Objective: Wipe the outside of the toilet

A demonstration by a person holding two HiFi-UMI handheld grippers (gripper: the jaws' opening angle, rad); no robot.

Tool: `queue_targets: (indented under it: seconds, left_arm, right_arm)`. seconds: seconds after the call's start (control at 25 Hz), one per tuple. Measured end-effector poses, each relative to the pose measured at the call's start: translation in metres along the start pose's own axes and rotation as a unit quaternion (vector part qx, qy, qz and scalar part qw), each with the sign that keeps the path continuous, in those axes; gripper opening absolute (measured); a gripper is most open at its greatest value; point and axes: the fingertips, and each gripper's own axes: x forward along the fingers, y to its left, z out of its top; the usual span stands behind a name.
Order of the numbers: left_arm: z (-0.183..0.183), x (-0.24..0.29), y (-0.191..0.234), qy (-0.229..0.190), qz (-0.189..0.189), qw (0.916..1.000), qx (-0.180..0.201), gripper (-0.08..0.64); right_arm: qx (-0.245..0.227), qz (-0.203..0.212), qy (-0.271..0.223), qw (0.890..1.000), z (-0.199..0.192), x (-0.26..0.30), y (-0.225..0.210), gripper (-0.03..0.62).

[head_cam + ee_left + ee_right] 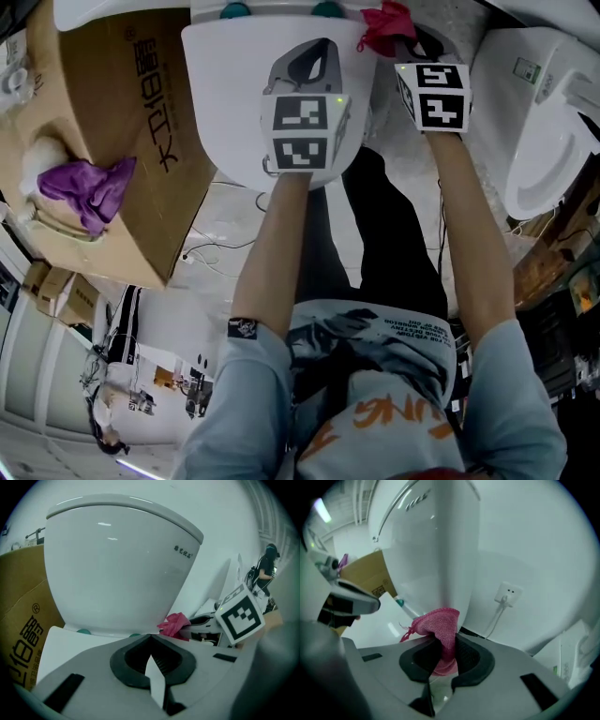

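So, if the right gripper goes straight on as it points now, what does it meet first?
Probably the side of the toilet tank: the pink cloth held in the right gripper sticks out ahead and would press there first. Depth unclear.

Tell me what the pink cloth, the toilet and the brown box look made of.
Pink cloth: knitted fabric, matte; weave and a loose thread show where the right gripper clamps it.
Toilet: probably glazed ceramic; glossy white with sharp light reflections.
Box: cardboard; matte brown, folded edges, dark print.
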Motion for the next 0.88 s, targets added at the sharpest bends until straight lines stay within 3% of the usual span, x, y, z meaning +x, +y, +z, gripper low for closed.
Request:
queue_targets:
  seconds: [0.12, 0.4, 0.68, 0.88]
  left_arm:
    - [0.004, -0.012, -0.003, -0.007, 0.009, 0.9999, -0.005, 0.015]
    - [0.049, -0.070, -0.005, -0.081, 0.056, 0.9929, -0.067, 0.015]
    - [0.101, -0.138, -0.011, -0.136, 0.101, 0.9844, -0.045, 0.015]
    - [0.132, -0.188, -0.010, -0.164, 0.130, 0.9763, -0.055, 0.015]
  right_arm:
    - [0.049, 0.004, -0.036, 0.998, 0.012, -0.024, -0.003, 0.084]
    - [0.078, 0.059, -0.105, 0.990, 0.055, -0.084, 0.024, 0.086]
    - [0.070, 0.088, -0.170, 0.979, 0.119, -0.155, 0.042, 0.086]
    - [0.077, 0.097, -0.205, 0.971, 0.163, -0.202, 0.050, 0.087]
